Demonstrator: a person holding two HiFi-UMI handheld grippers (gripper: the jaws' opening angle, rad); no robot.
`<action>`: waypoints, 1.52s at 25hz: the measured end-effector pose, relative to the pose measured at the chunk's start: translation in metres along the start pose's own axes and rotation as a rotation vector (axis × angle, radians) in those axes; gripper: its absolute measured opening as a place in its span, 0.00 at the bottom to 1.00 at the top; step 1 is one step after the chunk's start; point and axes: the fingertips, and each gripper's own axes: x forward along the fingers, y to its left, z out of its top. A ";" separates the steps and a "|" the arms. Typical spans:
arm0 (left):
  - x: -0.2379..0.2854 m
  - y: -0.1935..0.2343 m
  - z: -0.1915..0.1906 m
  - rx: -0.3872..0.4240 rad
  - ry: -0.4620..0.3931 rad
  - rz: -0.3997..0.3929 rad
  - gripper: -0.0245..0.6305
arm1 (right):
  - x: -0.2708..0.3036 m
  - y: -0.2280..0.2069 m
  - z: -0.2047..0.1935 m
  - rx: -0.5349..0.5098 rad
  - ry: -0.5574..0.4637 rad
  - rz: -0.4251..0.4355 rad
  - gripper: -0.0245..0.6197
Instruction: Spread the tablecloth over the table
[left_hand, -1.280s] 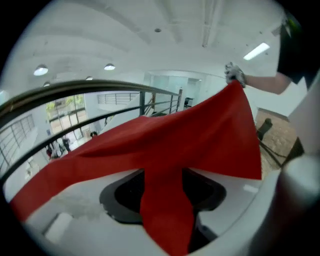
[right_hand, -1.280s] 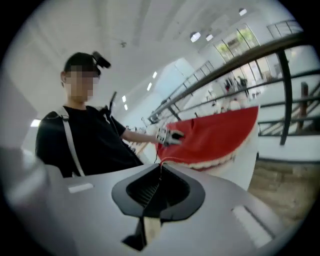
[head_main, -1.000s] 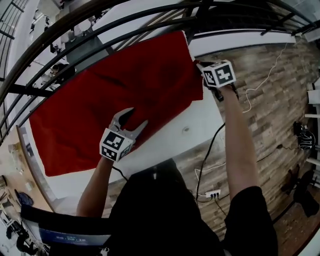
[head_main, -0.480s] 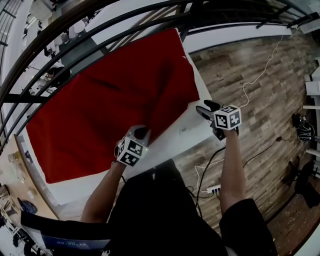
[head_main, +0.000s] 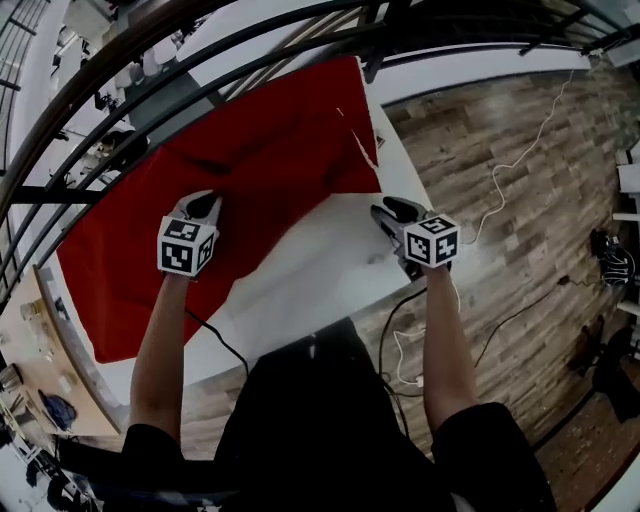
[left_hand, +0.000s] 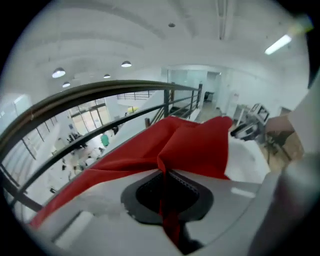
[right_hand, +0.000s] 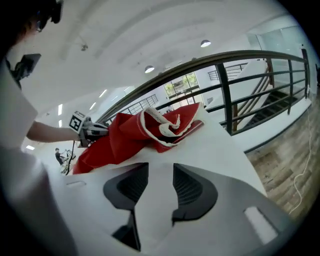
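Observation:
The red tablecloth (head_main: 250, 150) lies rumpled over the far and left part of the white table (head_main: 320, 270). My left gripper (head_main: 203, 206) is shut on a fold of the cloth's near edge; in the left gripper view the red fabric (left_hand: 195, 145) runs straight down between the closed jaws of that gripper (left_hand: 162, 175). My right gripper (head_main: 385, 212) hovers over bare tabletop near the table's right end, apart from the cloth. Its jaws are closing with nothing between them (right_hand: 160, 185). The cloth's right corner (right_hand: 165, 125) is folded over and shows white trim.
A dark metal railing (head_main: 200, 60) runs along the table's far side. Wooden floor (head_main: 500, 150) with a white cable (head_main: 520, 170) lies to the right. A black cable (head_main: 400, 320) hangs off the near table edge.
My left gripper shut on the cloth's near edge and dragged it left, baring more white table. My right gripper came away from the far right corner to the near right, jaws apart.

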 end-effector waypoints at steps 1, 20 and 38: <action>0.011 0.014 -0.008 0.016 0.035 0.061 0.05 | 0.008 0.009 0.002 0.010 0.006 0.033 0.30; 0.048 0.019 -0.040 0.016 0.100 0.116 0.06 | 0.030 0.037 0.043 -0.405 -0.016 -0.127 0.06; -0.002 0.084 0.070 -0.041 -0.167 -0.213 0.05 | -0.129 0.127 -0.053 0.131 0.199 0.460 0.06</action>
